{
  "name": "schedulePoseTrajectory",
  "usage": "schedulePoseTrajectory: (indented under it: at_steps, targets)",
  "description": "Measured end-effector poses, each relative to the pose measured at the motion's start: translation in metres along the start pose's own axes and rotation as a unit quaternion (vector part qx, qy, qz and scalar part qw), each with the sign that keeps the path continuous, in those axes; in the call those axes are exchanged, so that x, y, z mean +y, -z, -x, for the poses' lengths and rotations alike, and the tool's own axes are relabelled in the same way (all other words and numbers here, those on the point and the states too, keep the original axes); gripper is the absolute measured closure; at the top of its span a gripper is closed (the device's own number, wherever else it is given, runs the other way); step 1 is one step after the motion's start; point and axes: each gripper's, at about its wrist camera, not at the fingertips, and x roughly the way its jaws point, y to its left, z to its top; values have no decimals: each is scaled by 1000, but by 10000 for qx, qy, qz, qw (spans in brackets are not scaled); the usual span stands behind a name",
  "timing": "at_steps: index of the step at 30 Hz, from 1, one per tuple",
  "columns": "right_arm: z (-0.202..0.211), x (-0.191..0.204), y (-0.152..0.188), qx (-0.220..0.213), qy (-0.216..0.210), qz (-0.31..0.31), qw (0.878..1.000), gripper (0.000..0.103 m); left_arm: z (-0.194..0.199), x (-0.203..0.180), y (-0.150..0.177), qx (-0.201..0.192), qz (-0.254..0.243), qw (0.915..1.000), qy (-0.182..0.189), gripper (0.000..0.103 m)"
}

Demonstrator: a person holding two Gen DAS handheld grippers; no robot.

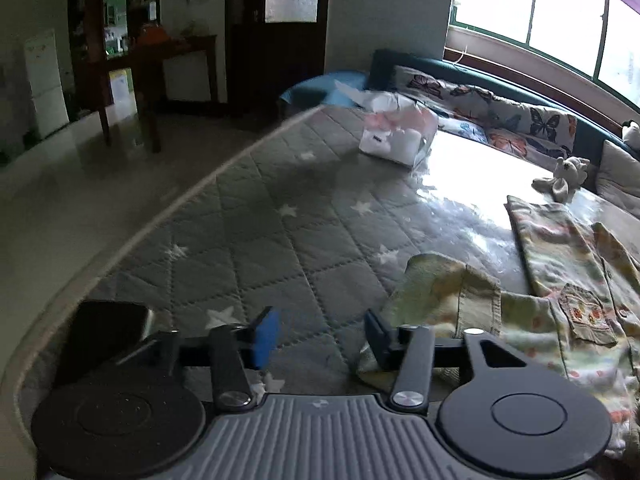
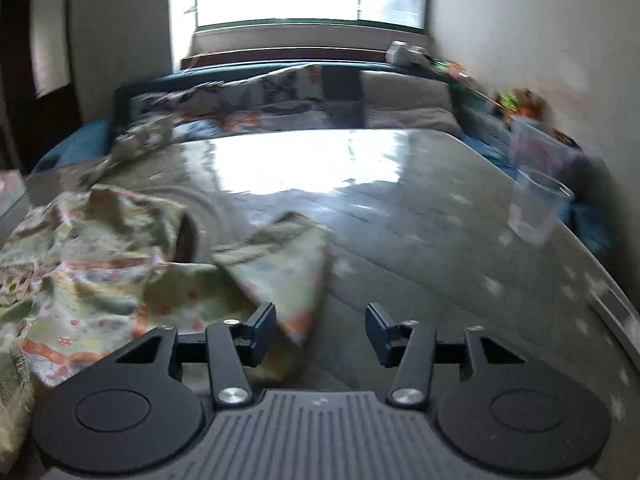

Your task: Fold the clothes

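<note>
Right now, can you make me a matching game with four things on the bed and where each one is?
Things:
1. patterned shirt
2. tissue pack
3. black phone
4. clear plastic cup

Places:
A. at the bed's right edge, right wrist view
B. far across the bed, near the butterfly pillows
C. by the near left corner
D. spread out in front of both open hand-held grippers

Pairs: 1-D, 2-B, 3-C, 4-A
</note>
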Motion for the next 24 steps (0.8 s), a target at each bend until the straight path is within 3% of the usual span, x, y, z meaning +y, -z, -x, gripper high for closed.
schedulePoseTrajectory:
  at_steps: [1, 4, 8, 15, 20, 24]
  targets:
    - [-5, 4, -2, 23, -33, 90, 10000, 38, 3, -2, 0, -27, -23, 10000, 31, 46]
    - [-28, 24, -7, 155, -10, 528, 9985, 34, 11, -11, -1, -104, -125, 9998, 96, 33]
    - [-48, 31, -10, 98, 360, 837, 9958, 32, 16, -33, -4, -167, -389, 9986, 323, 18]
    - [-36, -24, -11, -269, 956, -255, 9947, 29, 14, -85, -5, -185, -882, 9927, 804, 16]
    - [-22, -67, 8, -132, 1180, -1001, 9879, 29, 13, -127, 0, -165, -1268, 9850, 1158, 16]
    - [-14, -80, 16, -123, 1357, -1169, 9838, 29, 13, -158, 7, -133, -1587, 9773, 1396, 16]
